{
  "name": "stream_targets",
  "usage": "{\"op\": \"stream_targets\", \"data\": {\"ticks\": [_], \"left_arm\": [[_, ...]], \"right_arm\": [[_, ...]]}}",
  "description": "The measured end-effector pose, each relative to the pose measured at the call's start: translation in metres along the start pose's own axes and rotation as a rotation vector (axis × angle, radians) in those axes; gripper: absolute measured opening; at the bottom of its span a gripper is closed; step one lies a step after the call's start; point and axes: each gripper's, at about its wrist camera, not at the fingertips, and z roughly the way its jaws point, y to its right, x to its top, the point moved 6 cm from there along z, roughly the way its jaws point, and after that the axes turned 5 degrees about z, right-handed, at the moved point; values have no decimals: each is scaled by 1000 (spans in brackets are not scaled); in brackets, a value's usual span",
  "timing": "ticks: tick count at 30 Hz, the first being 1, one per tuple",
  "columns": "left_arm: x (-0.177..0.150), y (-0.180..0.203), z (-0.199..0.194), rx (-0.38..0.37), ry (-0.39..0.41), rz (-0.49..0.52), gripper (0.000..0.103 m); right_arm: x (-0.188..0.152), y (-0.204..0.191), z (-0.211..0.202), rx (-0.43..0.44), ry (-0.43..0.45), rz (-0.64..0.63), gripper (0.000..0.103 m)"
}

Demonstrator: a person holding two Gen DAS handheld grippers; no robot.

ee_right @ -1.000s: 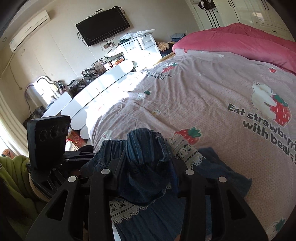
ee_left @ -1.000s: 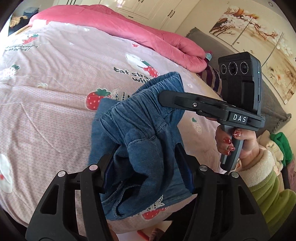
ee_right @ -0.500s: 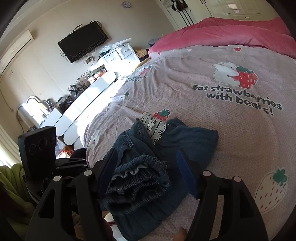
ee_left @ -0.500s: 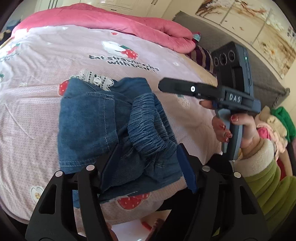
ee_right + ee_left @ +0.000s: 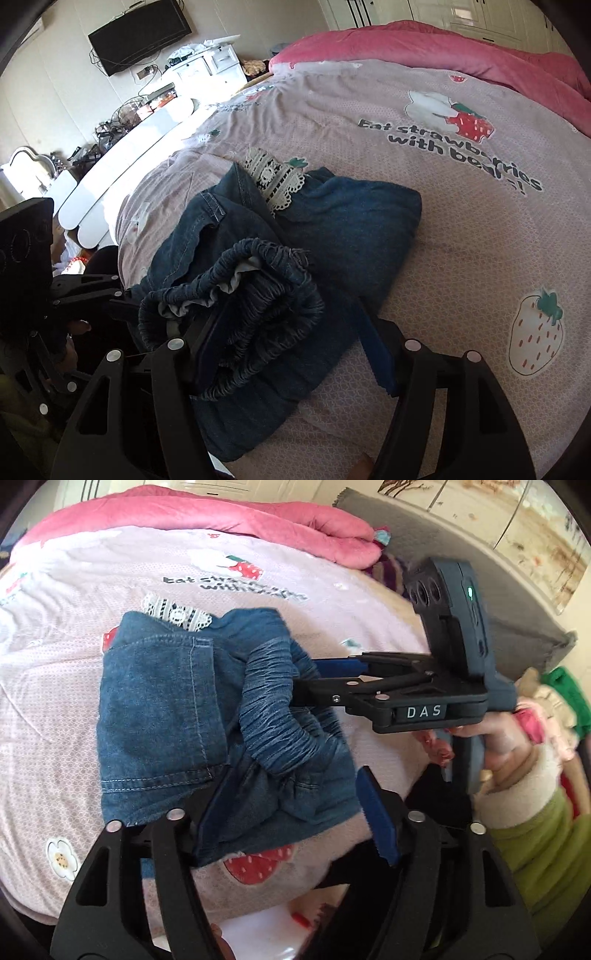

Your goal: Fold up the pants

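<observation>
Small blue denim pants (image 5: 162,701) with a white lace trim (image 5: 177,614) lie folded on the pink strawberry bedsheet (image 5: 55,701). The gathered elastic waistband (image 5: 273,716) is bunched on top. My left gripper (image 5: 295,812) is open, its fingers spread around the near edge of the pants. My right gripper (image 5: 291,347) is open, with the waistband (image 5: 251,295) lying between its fingers; in the left wrist view the right gripper (image 5: 314,679) reaches in from the right at the waistband. The pants (image 5: 351,229) rest flat on the bed.
A pink duvet (image 5: 221,520) is heaped at the far side of the bed. A grey headboard (image 5: 480,583) and a pile of clothes (image 5: 554,701) are to the right. White furniture (image 5: 122,158) and a wall TV (image 5: 140,33) stand beyond the bed's foot.
Both grippers lowered the pants onto the bed and opened. The folded denim now lies flat, and the waistband has slipped free of both grips.
</observation>
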Motion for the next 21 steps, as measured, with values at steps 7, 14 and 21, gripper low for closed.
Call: {"op": "stream_targets", "data": {"ticks": [7,14,21], "left_arm": [[28,-43,-61,147,130,-10,93],[50,-96,-53,281,69,-54,93],[58,-110,-20,254,2,-42,92]], "right_arm": [[-1,-18,-52,5,135,-54,75],[-11,-80,-68,48,195,-213,79],[-23,-140,-39,-54,118,-462,78]]}}
